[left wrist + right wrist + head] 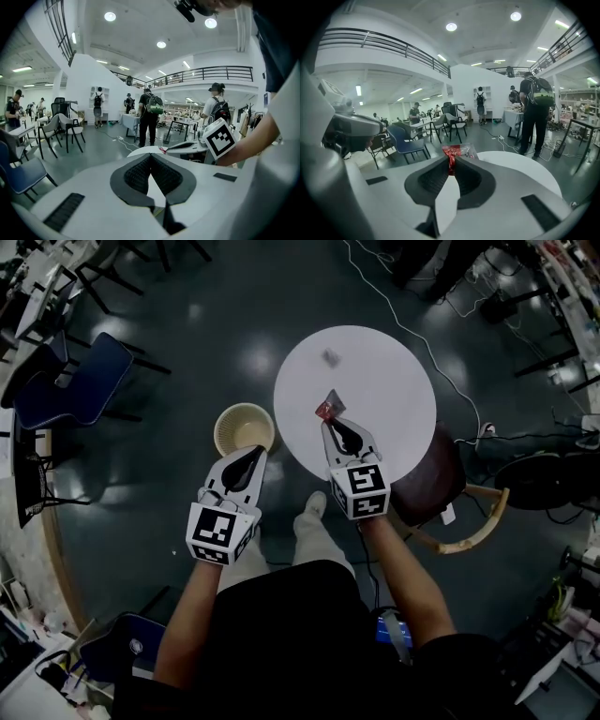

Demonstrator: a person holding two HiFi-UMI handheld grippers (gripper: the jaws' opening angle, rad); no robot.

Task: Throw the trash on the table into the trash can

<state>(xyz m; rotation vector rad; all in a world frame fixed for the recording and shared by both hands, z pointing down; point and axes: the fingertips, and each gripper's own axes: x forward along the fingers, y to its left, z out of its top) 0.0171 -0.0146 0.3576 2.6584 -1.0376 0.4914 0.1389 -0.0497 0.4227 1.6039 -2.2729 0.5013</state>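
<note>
A red and clear wrapper (329, 407) hangs over the near left part of the round white table (394, 418), pinched in my right gripper (332, 420), which is shut on it. In the right gripper view the wrapper (458, 153) sticks up from between the closed tips of my right gripper (451, 165). A second small piece of trash (330, 357) lies farther back on the table. The beige trash can (244, 427) stands on the floor left of the table. My left gripper (256, 454) is over its near rim, shut and empty; its tips (150, 155) meet.
A dark brown chair (448, 493) with a wooden frame stands at the table's near right. A blue chair (70, 385) is far left. White cables (412, 329) run across the dark floor behind the table. People (149, 117) stand farther off in the hall.
</note>
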